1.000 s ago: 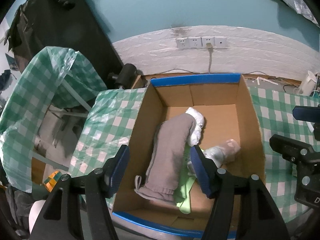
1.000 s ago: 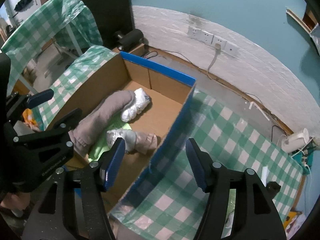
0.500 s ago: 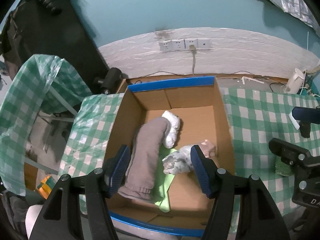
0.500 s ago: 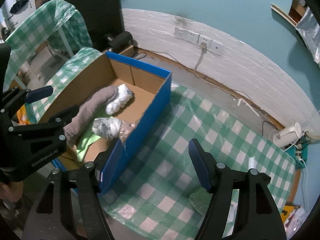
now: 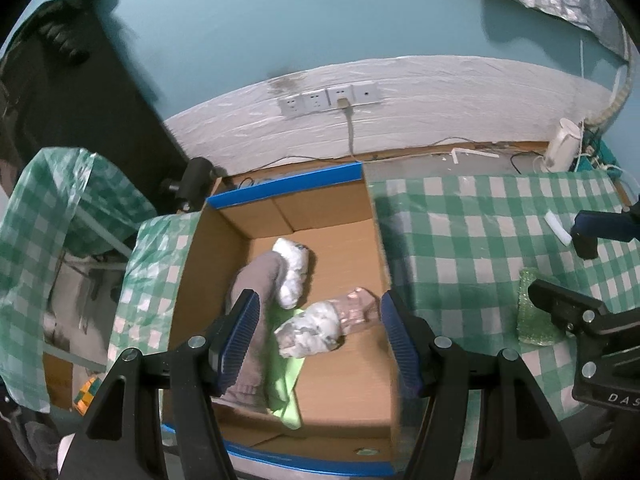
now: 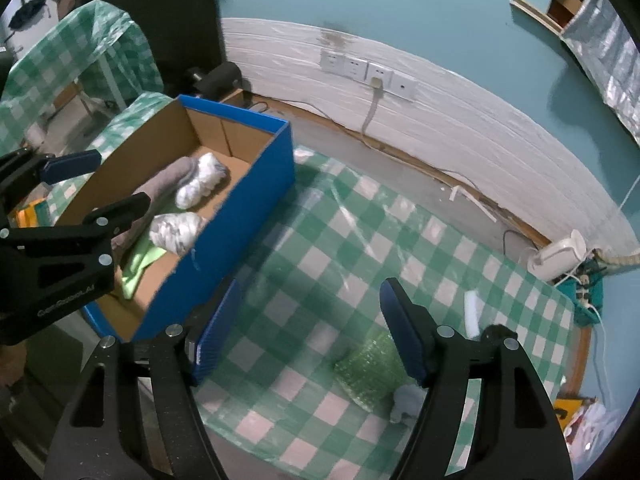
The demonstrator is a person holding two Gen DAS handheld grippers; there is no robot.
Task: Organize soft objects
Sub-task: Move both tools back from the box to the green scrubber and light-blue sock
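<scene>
Cardboard box [image 5: 280, 216], blue on the outside, sits at the left end of the green-checked tablecloth [image 5: 472, 248], and it's already holding soft goods. Inside lies a grey-brown rolled garment [image 5: 260, 280] along the left wall, with a white bundle [image 5: 294, 268] touching its far end. Nearer the middle there's a white-and-pink bundle [image 5: 324, 326], and a light green cloth [image 5: 286, 376] spreads flat under the pile. Left gripper [image 5: 318, 334] hangs above the box, jaws spread wide, nothing between them. Over on the open cloth, the right gripper [image 6: 310, 326] hovers with its jaws also parted and empty. Just beneath its right finger lies a glittery green soft piece [image 6: 370, 368] on the tablecloth, well apart from the box, with a small pale grey scrap [image 6: 406, 400] touching its near edge. A small white strip [image 6: 472, 312] rests beyond that. White kettle [image 6: 560, 256] stands at the table's far corner by the wall.
</scene>
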